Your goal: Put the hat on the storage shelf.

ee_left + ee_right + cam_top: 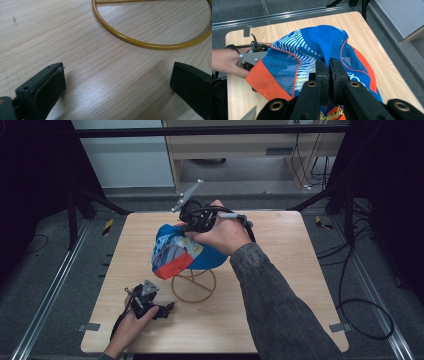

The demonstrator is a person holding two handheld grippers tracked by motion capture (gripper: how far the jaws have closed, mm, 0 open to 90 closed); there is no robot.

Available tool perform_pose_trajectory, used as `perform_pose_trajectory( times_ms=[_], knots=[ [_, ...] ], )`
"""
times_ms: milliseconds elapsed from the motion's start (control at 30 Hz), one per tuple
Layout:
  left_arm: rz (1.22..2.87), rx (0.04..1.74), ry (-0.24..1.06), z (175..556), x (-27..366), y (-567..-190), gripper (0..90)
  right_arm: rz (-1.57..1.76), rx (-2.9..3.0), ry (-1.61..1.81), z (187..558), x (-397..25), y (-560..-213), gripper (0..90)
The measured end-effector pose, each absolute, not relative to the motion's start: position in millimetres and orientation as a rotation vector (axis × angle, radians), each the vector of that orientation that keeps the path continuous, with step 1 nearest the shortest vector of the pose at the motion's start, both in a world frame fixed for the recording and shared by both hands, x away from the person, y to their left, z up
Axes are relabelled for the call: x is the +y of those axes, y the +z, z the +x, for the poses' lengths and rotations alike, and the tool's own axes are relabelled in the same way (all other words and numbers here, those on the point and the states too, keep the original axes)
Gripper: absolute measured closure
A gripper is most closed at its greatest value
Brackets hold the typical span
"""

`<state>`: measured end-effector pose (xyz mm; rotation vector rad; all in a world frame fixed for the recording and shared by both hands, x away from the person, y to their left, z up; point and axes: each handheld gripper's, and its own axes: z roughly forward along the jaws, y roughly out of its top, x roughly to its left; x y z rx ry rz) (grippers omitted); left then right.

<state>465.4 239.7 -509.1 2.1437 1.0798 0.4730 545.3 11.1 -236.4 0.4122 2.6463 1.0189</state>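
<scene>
Blue, white-striped, orange-brimmed mesh cap (319,47) pinched by right hand-held gripper (328,65); left hand-held gripper (117,82) spread wide

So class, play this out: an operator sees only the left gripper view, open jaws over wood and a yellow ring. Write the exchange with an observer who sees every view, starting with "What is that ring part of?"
Observer: It is the base of a wire stand with a blue and orange cap over its top.
Operator: Where is the right gripper?
Observer: The right gripper is at the cap's top, jaws shut on a fold of its fabric.
Operator: And where is my gripper on the table?
Observer: The left gripper lies low on the table, near its front left, pointing toward the stand.
</scene>
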Motion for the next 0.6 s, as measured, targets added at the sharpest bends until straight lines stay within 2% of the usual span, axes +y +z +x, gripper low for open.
perform_pose_trajectory(
  times_ms=[267, 600],
  knots=[
    [2.143, 1.08, 0.472, 465.3, 239.6, -509.2, 0.0, 0.436, 2.638, 1.039, 545.4, 5.5, -237.1, 76.2],
    [2.144, 1.079, 0.471, 465.3, 239.4, -509.1, 0.0, 0.486, 2.625, 1.044, 543.2, -0.7, -238.7, 58.2]
  ],
)
